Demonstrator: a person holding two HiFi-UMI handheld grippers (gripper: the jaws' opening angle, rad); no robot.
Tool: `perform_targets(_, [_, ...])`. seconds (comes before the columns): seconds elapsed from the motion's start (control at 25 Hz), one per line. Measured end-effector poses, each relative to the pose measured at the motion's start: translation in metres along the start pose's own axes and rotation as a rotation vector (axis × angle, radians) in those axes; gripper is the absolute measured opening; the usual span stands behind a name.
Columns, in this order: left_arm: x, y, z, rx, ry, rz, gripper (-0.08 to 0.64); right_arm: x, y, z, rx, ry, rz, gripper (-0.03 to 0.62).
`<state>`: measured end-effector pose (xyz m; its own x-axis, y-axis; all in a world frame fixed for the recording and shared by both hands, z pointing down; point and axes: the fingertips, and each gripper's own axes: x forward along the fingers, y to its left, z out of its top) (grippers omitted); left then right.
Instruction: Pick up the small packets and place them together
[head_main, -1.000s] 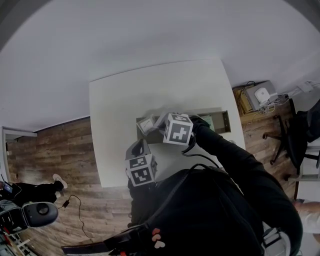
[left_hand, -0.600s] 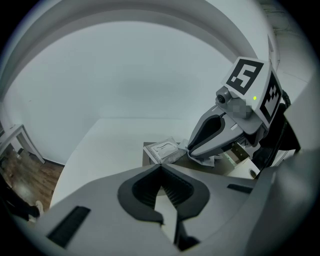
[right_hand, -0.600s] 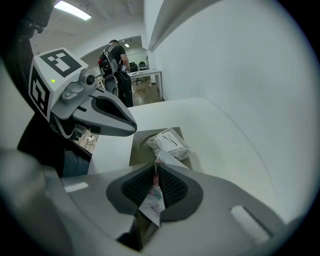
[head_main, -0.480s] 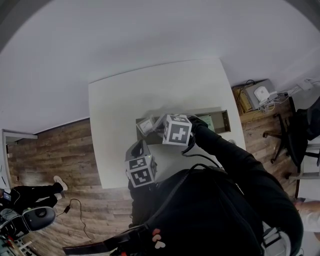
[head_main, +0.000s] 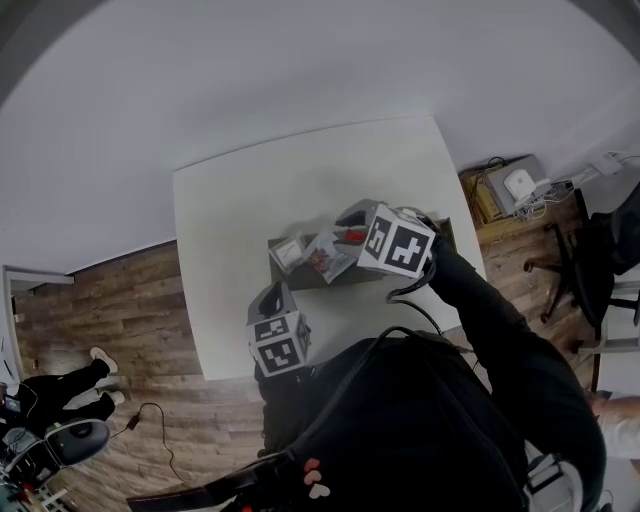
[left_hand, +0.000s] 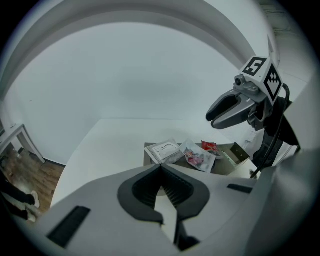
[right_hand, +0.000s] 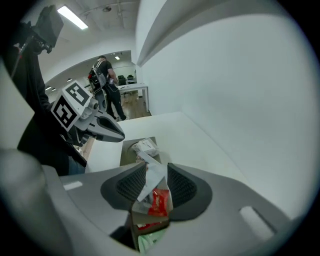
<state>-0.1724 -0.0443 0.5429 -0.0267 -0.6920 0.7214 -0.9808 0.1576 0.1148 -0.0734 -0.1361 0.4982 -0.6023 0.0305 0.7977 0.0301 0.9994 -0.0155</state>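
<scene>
Left gripper: hovers over the near edge of the desk, pointing toward the tray.
Left fingers: tips closed together, nothing between them, touching nothing.
White packet: flat at the left end of the tray.
Clear packet: pink contents; lies just right of the white one, and their edges seem to touch.
Red packet: just beside the clear packet, farther right, in the tray.
Right gripper: above the clear and red packets, tilted down at them.
Right fingers: well apart, having just been opening. The clear and red packets show in the gap, but they lie on the tray below and the pads press on neither.
Green packet: nearest the right gripper's camera, right of the red one. I can't tell if it touches the red one.
Step in hand: release, by my reading. A packet has been set with the group and let go.
Next move: likely to clear the pile without snagging the loose film. Then, if the green packet counts as apart, come in low and pinch one thin edge, since it lies flat.
</scene>
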Motion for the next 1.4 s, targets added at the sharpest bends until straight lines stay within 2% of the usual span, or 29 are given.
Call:
perform_targets(0.12, [0.000, -0.001, 0.001, 0.004, -0.002, -0.004, -0.002, -0.039, -0.026, -0.030, 0.075, 0.001, -0.079, 0.129])
perform_targets(0.28, [0.002, -0.005, 0.001, 0.013, -0.002, -0.013, -0.002, -0.067, -0.040, -0.091, 0.158, 0.091, -0.129, 0.129])
perform_targets(0.44, [0.004, -0.009, 0.004, 0.027, -0.002, -0.022, -0.002, -0.069, -0.034, -0.142, 0.217, 0.160, -0.125, 0.129])
perform_targets(0.6, [0.002, -0.010, 0.005, 0.035, -0.003, -0.021, -0.002, -0.056, -0.022, -0.176, 0.259, 0.216, -0.079, 0.129])
perform_targets(1.0, [-0.001, -0.006, 0.002, 0.017, -0.006, -0.006, -0.002, -0.020, -0.005, -0.210, 0.228, 0.333, 0.046, 0.138])
perform_targets(1.16, [0.000, -0.007, 0.001, 0.019, 0.001, -0.008, -0.002, -0.012, 0.001, -0.217, 0.181, 0.391, 0.076, 0.137])
perform_targets(1.32, [0.001, -0.008, 0.003, 0.017, -0.003, -0.009, 0.000, -0.004, -0.001, -0.223, 0.122, 0.434, 0.076, 0.085])
perform_targets(1.4, [0.001, -0.007, 0.002, 0.014, 0.003, -0.010, -0.001, -0.002, 0.003, -0.228, 0.129, 0.456, 0.099, 0.083])
